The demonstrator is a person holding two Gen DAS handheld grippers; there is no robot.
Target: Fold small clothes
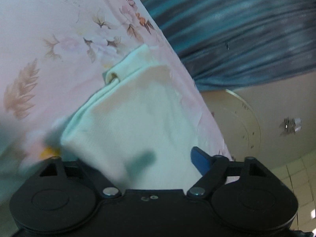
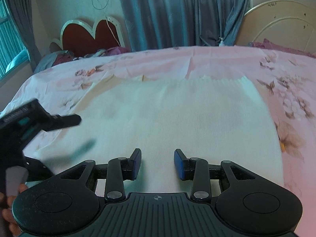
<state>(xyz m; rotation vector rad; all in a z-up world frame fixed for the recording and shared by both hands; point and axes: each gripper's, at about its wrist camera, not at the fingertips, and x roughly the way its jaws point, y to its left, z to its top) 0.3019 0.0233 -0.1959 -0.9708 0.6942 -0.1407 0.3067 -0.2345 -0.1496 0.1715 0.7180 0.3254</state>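
A small white knit garment lies flat on a pink flowered bedsheet. My right gripper is open, its blue-padded fingers apart just above the garment's near edge, holding nothing. In the left wrist view the white garment shows folded in layers and fills the space between the jaws, hiding the left finger; the right blue finger shows wide apart. The left gripper also shows in the right wrist view at the garment's left edge, blurred.
A heart-shaped red headboard and clothes pile stand at the bed's far left. Blue-grey curtains hang behind. A round beige board leans at the far right. The bed edge and tiled floor show in the left wrist view.
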